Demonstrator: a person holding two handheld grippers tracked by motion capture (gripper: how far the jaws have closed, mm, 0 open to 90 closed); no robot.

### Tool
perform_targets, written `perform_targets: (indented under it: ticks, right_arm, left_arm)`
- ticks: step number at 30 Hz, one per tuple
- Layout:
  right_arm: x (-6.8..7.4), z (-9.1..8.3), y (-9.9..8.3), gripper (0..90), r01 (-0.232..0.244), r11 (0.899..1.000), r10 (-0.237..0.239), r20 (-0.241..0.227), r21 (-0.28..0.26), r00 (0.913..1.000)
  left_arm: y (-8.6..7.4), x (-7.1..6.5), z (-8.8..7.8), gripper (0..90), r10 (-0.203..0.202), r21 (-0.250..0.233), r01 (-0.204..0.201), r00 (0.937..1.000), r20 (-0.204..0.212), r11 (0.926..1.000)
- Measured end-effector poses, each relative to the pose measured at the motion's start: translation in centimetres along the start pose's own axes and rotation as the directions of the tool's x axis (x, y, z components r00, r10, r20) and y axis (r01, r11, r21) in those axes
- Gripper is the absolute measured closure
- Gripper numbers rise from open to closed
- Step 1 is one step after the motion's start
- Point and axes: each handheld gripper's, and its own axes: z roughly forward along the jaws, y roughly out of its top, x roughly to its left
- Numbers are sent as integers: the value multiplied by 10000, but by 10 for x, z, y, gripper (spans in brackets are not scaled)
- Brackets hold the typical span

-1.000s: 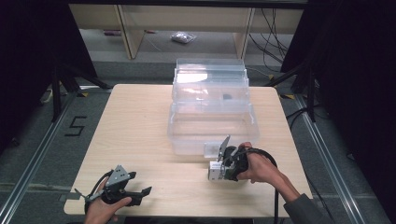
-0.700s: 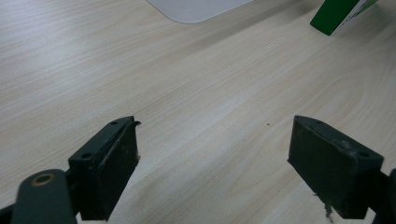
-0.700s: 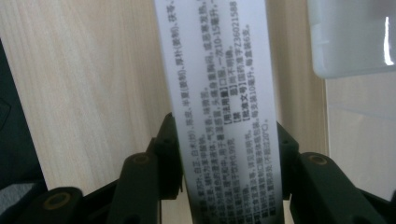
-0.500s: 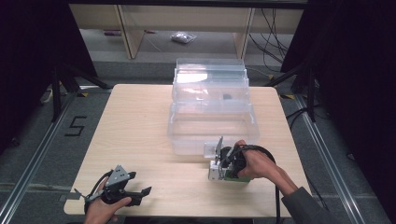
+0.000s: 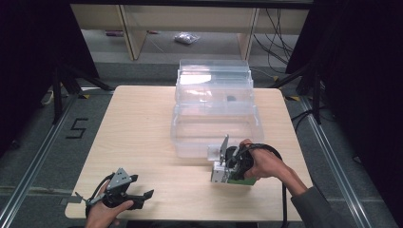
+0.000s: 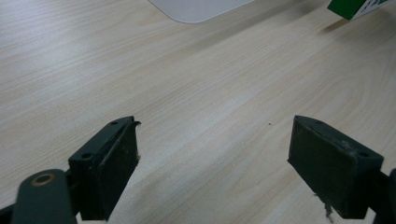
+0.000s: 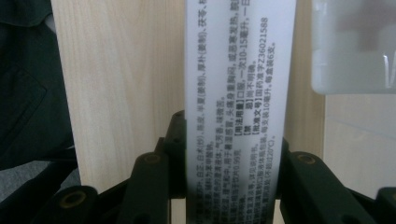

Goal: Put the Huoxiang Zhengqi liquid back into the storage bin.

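A small white and green box (image 5: 223, 174) with printed text (image 7: 240, 107) is clamped between the jaws of my right gripper (image 5: 228, 167), just in front of the clear plastic bins (image 5: 215, 124). In the right gripper view the box's narrow white face runs straight up between the two black jaws. My left gripper (image 5: 142, 197) rests low at the table's front left corner. Its two fingers (image 6: 109, 163) stand wide apart over bare wood with nothing between them. A green corner of the box (image 6: 355, 7) shows at the top right of the left gripper view.
Three clear plastic bins sit stacked in steps across the middle and back of the wooden table (image 5: 138, 137). A small dark item (image 5: 231, 99) lies in the middle bin. The bin's pale edge (image 6: 196, 9) shows in the left gripper view. Shelving stands beyond the table.
My right gripper has shifted slightly left and toward the front with the box in its jaws. The left gripper has stayed put.
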Motion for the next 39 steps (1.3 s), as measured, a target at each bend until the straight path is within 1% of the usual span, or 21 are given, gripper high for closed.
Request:
perform_targets:
  ticks: [3, 5, 6, 7, 8, 13, 14, 15, 16, 20, 21, 23, 27, 28, 29, 31, 33, 34, 35, 38, 39]
  right_arm:
    - [-3, -3, 0, 649, 569, 9980, -567, 56, -272, 9984]
    - [-2, -7, 0, 649, 455, 9986, -454, 55, -283, 9990]
    - [-1, -9, 0, 649, 182, 9997, -182, 17, -139, 9998]
    - [-3, -10, 0, 649, 460, 9987, -459, 51, -238, 9989]
    - [-2, -12, 0, 649, 358, 9992, -356, 91, -177, 9993]
    - [-5, -22, 1, 649, 612, 9970, -604, 181, -482, 9980]
    - [-5, -24, 1, 649, 466, 9977, -457, 196, -500, 9988]
    - [-6, -25, 1, 649, 718, 9957, -708, 184, -585, 9973]
    - [-5, -28, 2, 649, 520, 9969, -507, 235, -583, 9984]
    - [-5, -35, 4, 649, 908, 9938, -887, 351, -644, 9954]
    - [-3, -38, 4, 650, 668, 9962, -646, 403, -563, 9971]
    - [-3, -42, 5, 650, 645, 9960, -623, 365, -614, 9974]
    - [-3, -48, 7, 650, 1013, 9928, -983, 489, -636, 9940]
    - [-1, -51, 7, 650, 700, 9960, -675, 439, -561, 9968]
    - [-3, -52, 8, 650, 1187, 9908, -1152, 553, -654, 9918]
    - [-3, -58, 9, 651, 1349, 9876, -1296, 676, -804, 9893]
    - [-2, -65, 10, 652, 1191, 9884, -1100, 964, -946, 9892]
    - [-3, -68, 10, 652, 1398, 9846, -1287, 1064, -1048, 9860]
    - [-1, -72, 10, 652, 1064, 9890, -945, 1141, -1026, 9890]
    - [-3, -81, 11, 653, 1238, 9852, -1069, 1395, -1187, 9844]
    - [-2, -87, 12, 653, 1109, 9875, -950, 1392, -1117, 9857]
  left_arm:
    - [0, 0, 0, 152, -55, -78, 56, 10000, 38, 10000]
    - [0, 0, 0, 152, -6, -30, 6, 10000, 33, 10000]
    - [0, 0, 0, 152, -19, -15, 19, 10000, -1, 10000]
    - [0, 0, 0, 152, -4, 6, 4, 10000, 9, 10000]
    - [0, 0, 0, 152, 4, 15, -4, 10000, 13, 10000]
    - [0, 1, 0, 152, -53, -50, 53, 10000, 48, 10000]
    - [0, 0, 0, 152, -33, -37, 33, 10000, 51, 10000]
    - [0, 0, 0, 152, -62, -97, 62, 10000, 74, 9999]
    - [0, 0, 0, 152, -52, -84, 52, 10000, 69, 10000]
    - [0, 0, 0, 152, -43, -83, 43, 10000, 77, 10000]
    - [0, 0, 0, 152, -51, -74, 52, 10000, 63, 10000]
    - [0, 1, 0, 152, -28, -43, 28, 10000, 63, 10000]
    - [0, 0, 0, 152, 5, -33, -4, 10000, 53, 10000]
    - [0, 0, 0, 152, 3, -16, -3, 10000, 5, 10000]
    - [0, 0, 0, 152, 6, -14, -6, 10000, 6, 10000]
    - [0, 0, 0, 153, -8, -17, 8, 10000, 5, 10000]
    - [0, 1, 0, 153, -14, -26, 14, 10000, 51, 10000]
    - [0, 1, 1, 153, -10, -28, 10, 10000, 49, 10000]
    - [0, 1, 0, 152, -7, -23, 7, 10000, 55, 10000]
    - [0, 0, 1, 153, -25, -20, 25, 10000, 46, 10000]
    - [0, 1, 1, 153, 3, -1, -3, 10000, 52, 10000]
